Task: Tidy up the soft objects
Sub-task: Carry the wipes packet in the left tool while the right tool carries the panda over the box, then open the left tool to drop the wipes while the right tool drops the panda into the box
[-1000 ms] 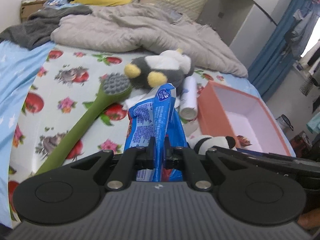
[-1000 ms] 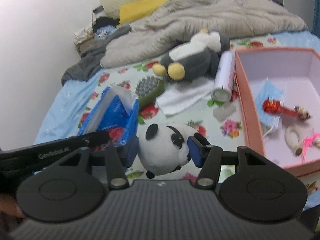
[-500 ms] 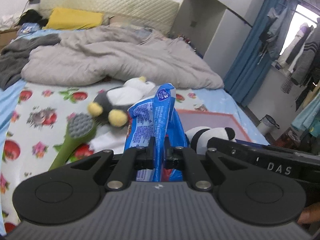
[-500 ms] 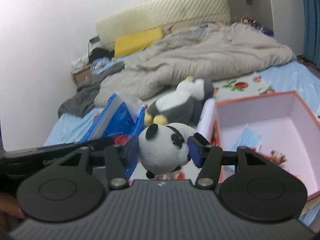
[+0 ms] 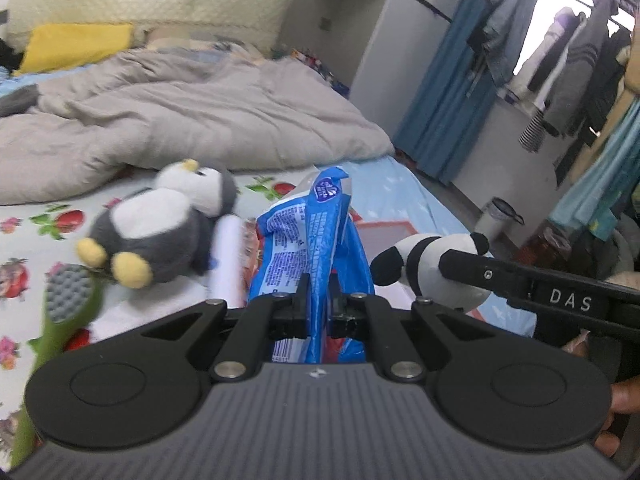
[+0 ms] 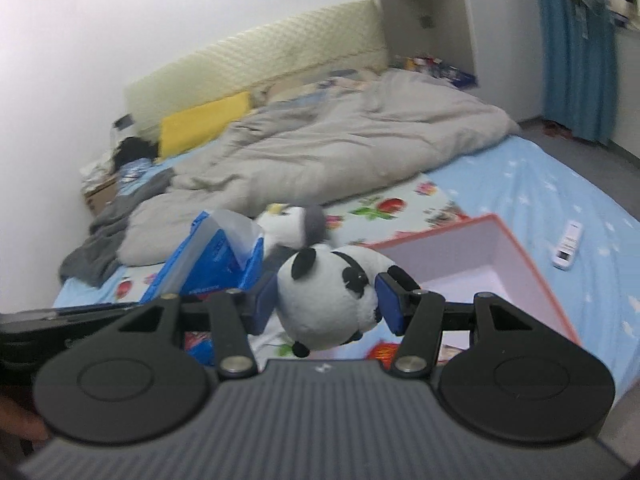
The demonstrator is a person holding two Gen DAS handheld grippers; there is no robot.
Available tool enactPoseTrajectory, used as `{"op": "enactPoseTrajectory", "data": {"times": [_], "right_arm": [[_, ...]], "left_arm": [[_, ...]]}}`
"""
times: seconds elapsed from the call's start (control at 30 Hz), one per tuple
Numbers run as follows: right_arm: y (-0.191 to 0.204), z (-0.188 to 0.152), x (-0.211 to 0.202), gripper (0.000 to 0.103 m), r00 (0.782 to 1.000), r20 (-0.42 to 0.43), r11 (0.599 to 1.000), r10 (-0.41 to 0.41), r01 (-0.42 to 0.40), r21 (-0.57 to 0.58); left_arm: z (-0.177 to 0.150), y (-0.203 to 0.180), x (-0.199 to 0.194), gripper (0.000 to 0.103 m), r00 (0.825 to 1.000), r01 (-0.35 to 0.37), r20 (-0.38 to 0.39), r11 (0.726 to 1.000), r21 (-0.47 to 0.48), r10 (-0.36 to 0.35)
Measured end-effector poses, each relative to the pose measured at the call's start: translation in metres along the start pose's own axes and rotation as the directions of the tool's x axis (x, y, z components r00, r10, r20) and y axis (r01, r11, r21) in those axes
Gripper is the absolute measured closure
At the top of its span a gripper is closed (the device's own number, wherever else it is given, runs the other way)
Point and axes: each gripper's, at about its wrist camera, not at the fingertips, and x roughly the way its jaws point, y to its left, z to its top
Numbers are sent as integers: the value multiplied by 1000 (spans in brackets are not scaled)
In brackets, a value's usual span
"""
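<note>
Left gripper [image 5: 318, 312] jaws clamp a blue packet [image 5: 316, 240], apparently tissues; right gripper [image 6: 326, 306] jaws squeeze a panda plush [image 6: 328, 300] near the pink box [image 6: 480, 256].

Pink box [image 5: 384, 227] mostly hidden behind blue packet [image 5: 316, 236].

We see bed [image 6: 540, 184], blue sheet, floral cloth [image 5: 24, 240] over near part. Grey duvet [image 6: 340, 140] heaped toward headboard, yellow pillow [image 6: 204, 122] at head edge. On cloth: penguin [image 5: 160, 232], green brush [image 5: 68, 304], white tube [image 5: 226, 264]. Pink box [image 6: 532, 264] near right edge, remote [image 6: 567, 245] beside it on sheet.
</note>
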Motion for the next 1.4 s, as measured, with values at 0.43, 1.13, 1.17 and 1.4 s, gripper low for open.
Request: {"op": "enactPoseTrajectory", "data": {"times": [0.43,1.13,1.17,1.4], "right_arm": [[-97,-28,67,46,974,-184,983,-133,153,100],[-134,-52,84,43,948,-261,963,-182,226,149],[-132,-50,80,43,951,-251,964,-182,223,145],[-110,-37,43,43,968,-168,971,-187,208,118]], "left_arm": [[-9,-37,147,95,974,68,-216,997,23,-61],[-29,-61,203,64,951,97,-300,993,60,-74],[-28,-61,198,64,954,99,-291,993,60,-78],[-15,-66,146,64,976,97,-206,992,82,-78]]}}
